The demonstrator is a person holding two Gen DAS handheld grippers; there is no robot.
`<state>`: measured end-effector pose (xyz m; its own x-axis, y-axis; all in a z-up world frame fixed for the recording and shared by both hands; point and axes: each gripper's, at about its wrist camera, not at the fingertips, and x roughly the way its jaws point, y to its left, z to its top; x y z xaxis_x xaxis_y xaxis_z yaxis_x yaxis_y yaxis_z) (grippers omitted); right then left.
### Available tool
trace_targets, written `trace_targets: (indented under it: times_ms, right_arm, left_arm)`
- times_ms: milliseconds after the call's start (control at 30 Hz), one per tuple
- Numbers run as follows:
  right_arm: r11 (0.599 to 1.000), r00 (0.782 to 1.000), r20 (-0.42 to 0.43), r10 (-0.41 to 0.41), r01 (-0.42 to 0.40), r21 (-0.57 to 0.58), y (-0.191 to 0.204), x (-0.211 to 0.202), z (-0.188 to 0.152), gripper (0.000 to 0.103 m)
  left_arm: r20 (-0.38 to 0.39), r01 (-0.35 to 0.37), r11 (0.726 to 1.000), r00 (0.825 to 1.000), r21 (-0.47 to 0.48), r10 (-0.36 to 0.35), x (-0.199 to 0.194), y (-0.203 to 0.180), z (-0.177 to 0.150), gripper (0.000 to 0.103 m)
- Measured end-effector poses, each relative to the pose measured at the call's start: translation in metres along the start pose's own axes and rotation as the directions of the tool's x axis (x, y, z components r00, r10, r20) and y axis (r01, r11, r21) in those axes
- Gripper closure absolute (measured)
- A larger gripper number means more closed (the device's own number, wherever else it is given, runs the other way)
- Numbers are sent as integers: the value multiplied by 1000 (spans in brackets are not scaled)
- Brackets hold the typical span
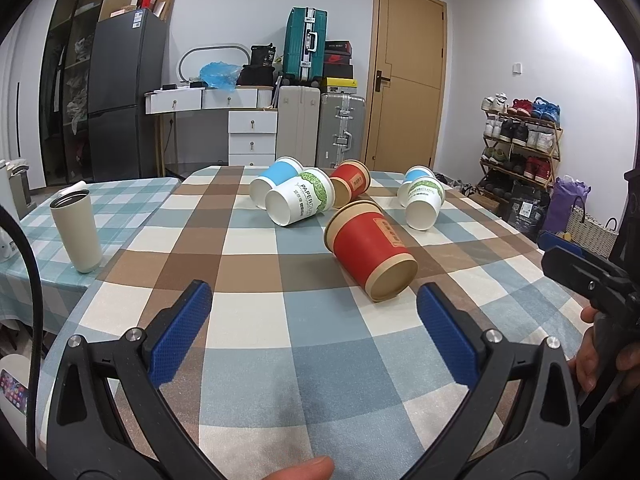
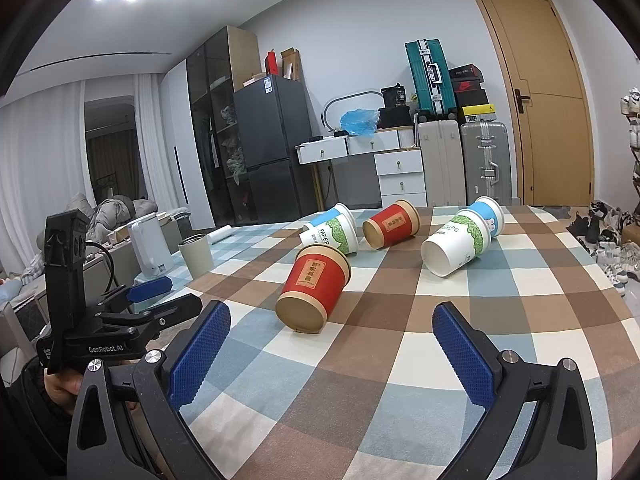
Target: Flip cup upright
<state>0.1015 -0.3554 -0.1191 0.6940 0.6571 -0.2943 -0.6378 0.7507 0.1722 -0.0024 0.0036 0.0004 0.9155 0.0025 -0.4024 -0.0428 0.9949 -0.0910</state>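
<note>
Both tongs, left [image 1: 314, 306] and right [image 2: 331, 325], are hanging spread wide and gripping nothing above the checked counter [image 1: 256, 320]. Nearest red paper cup with tan rims [image 1: 370, 250] is lying tipped at one o'clock, base nearest; approaching seems underway, next closing across its body.

The right gripper [image 2: 332, 332] hangs over the checked table [image 2: 400, 360] with its two blue fingers [image 2: 200, 352] wide apart and nothing between them; just past them a red cup [image 2: 314, 284] lies on its side with its bottom facing the camera; five more cups lie tipped over behind it; at the left edge a hand holds the left gripper [image 2: 160, 296], also spread apart; a beige mug [image 2: 196, 254] stands upright beyond it.
</note>
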Motion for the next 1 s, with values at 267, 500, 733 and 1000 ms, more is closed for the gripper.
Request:
trace_targets:
  times_ms: [267,500,733,1000]
  right_arm:
    - [1000,1000,0,2,-2,3,0,1,0,0]
    - [1000,1000,-1,1,-1,0,0,1,0,0]
    - [1000,1000,-6,-15,15,1,-8,-1,4,0]
    - [996,996,-29,-84,84,-3,-14,0,12,0]
  left_arm:
    - [3,0,1000,1000,7,0,-2,4,-2,1]
    - [-2,-5,1000,1000,7,5,-2,2,-2,1]
    - [-32,-26,1000,999,2,26,0,5,0,1]
    - [-76,-30,997,997,-68,24,7,14,10,1]
